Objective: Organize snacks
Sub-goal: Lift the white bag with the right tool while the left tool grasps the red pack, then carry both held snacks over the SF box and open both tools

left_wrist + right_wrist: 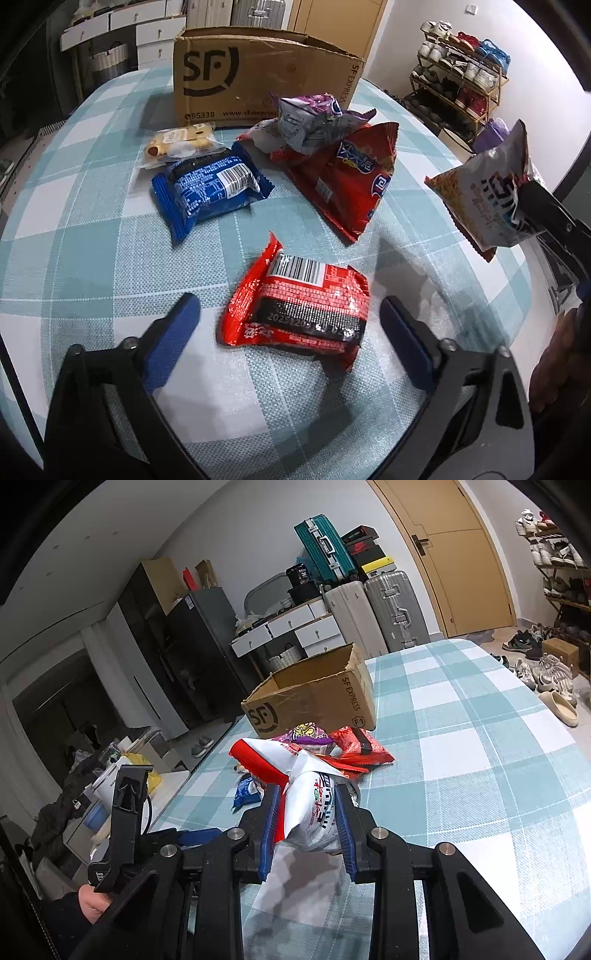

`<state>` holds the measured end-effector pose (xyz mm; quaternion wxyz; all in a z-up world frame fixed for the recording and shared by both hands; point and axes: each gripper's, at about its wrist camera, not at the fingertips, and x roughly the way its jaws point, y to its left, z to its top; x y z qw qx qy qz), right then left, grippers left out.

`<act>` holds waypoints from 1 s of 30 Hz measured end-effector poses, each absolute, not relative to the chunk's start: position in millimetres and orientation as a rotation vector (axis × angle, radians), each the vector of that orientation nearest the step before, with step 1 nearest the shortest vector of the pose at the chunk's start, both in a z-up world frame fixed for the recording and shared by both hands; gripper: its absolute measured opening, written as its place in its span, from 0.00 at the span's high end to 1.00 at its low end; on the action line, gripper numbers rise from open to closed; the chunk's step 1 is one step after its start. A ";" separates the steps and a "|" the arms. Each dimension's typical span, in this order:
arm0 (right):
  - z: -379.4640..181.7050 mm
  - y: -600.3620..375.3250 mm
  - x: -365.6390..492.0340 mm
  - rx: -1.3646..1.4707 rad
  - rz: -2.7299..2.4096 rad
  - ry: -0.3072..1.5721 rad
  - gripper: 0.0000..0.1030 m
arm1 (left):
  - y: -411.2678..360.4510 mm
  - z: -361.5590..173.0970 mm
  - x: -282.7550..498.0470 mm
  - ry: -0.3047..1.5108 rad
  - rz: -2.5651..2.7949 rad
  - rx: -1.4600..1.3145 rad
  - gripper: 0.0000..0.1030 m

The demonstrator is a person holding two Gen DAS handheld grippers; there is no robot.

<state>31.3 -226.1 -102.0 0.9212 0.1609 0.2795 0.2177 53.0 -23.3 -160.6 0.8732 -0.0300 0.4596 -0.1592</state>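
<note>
Meanwhile, the left tool [291, 332] stands apart astride a glossy red packet [299, 306] lying flat on the checked tabletop [92, 266], pads not touching it. The right tool [308, 827] is clamped on a crinkled white bag [310, 805], held clear of the cloth. Nearby lie a blue packet [210, 192], a red bag [343, 184] and an open cardboard box [258, 77].
</note>
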 end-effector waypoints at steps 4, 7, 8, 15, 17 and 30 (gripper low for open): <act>-102.7 -227.2 31.9 0.331 0.446 0.574 0.72 | -17.7 -157.6 51.9 0.948 -0.363 -0.101 0.48; -102.9 -227.4 32.1 0.331 0.446 0.575 0.72 | -18.3 -152.1 49.0 0.931 -0.380 -0.086 0.55; -103.1 -227.7 32.3 0.331 0.445 0.576 0.72 | -18.4 -151.3 48.2 0.931 -0.385 -0.084 0.56; -100.5 -229.4 29.9 0.332 0.444 0.569 0.72 | -18.2 -142.3 43.1 0.910 -0.395 -0.083 0.56; -99.2 -228.6 30.4 0.331 0.445 0.568 0.72 | -17.5 -136.8 41.1 0.896 -0.397 -0.082 0.56; -84.4 -223.1 32.1 0.331 0.462 0.539 0.72 | -4.7 -98.5 40.9 0.804 -0.409 -0.099 0.56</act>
